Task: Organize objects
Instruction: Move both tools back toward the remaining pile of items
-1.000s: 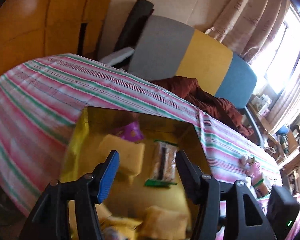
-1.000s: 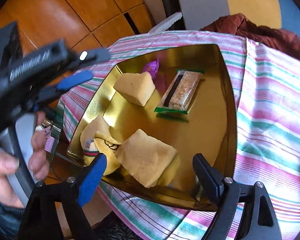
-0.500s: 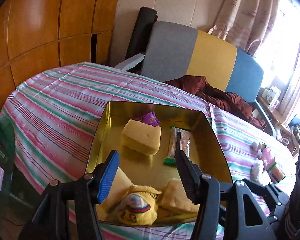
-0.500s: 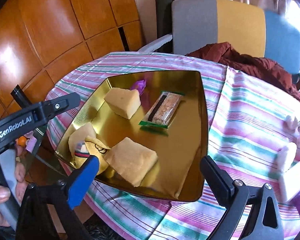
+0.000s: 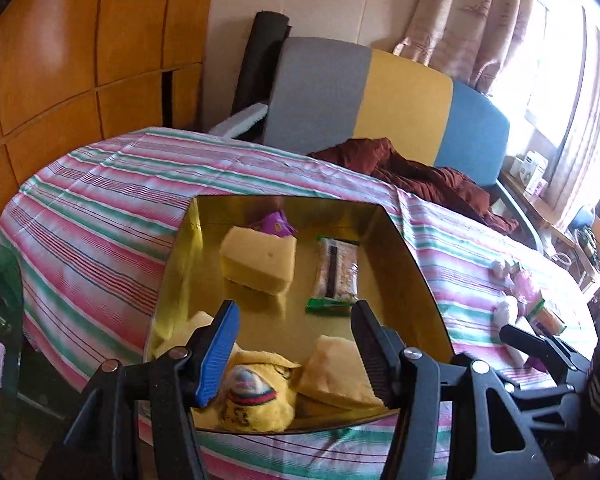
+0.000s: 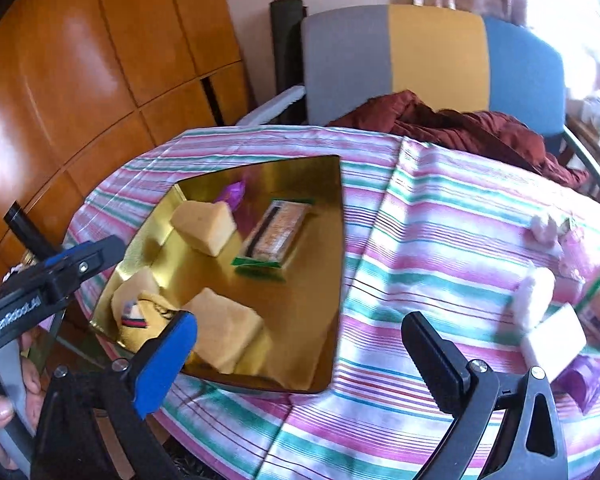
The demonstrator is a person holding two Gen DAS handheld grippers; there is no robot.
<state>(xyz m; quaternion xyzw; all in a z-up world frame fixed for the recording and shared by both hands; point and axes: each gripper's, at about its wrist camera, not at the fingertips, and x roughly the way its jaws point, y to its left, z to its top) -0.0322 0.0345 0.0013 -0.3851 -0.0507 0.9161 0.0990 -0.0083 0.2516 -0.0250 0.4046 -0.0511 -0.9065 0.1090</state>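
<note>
The right gripper [image 6: 300, 344] hangs above the gold tray's [image 6: 332, 280] near right corner, jaws spread wide, having just been opening, with nothing between them. The left gripper [image 5: 296, 340] hovers half-parted and empty over the tray's near edge. In the tray, nearest first: a yellow sock [image 5: 256, 400], a yellow sponge [image 6: 224, 328], another sponge [image 5: 260, 260], a wrapped snack bar [image 5: 336, 276] (purple wrapper [image 5: 276, 224] behind). Right of the tray, striped tablecloth [image 6: 440, 248] lies bare up to a white block [image 6: 552, 340].

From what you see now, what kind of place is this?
Probably a home living or dining room: a table with a striped tablecloth, curtains at a window, and a wooden cabinet wall.
</note>
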